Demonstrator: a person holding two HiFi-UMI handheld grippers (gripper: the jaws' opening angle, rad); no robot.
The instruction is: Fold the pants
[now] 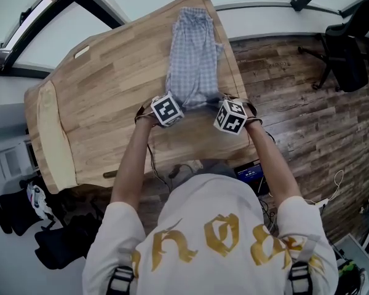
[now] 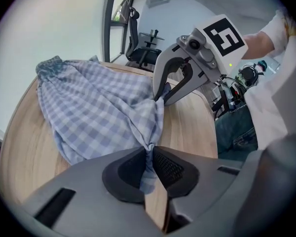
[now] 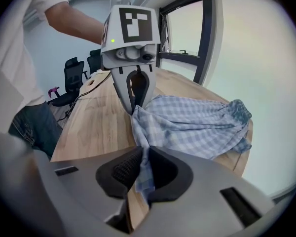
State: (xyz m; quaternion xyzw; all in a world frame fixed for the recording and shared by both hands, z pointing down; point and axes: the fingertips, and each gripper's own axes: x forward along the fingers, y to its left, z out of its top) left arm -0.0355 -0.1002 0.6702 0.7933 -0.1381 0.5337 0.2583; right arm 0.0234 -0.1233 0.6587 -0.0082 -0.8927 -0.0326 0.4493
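On the table (image 1: 111,85), left gripper (image 2: 149,152) and right gripper (image 3: 142,157) clamped on pants (image 1: 192,54), office chair (image 1: 347,57) beyond

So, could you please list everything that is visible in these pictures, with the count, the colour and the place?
pants: one, blue and white check, on the far part of the table, near end pinched by both tools
table: one, light wood, under the pants
long pad: one, cream, at the table's left end
floor: one, dark wood planks, right of the table
office chair: one, black, on the floor, upper right in the head view
shirt: one, white with gold print, on the person
left tool: one, grey, shut on the pants
right tool: one, grey, shut on the pants
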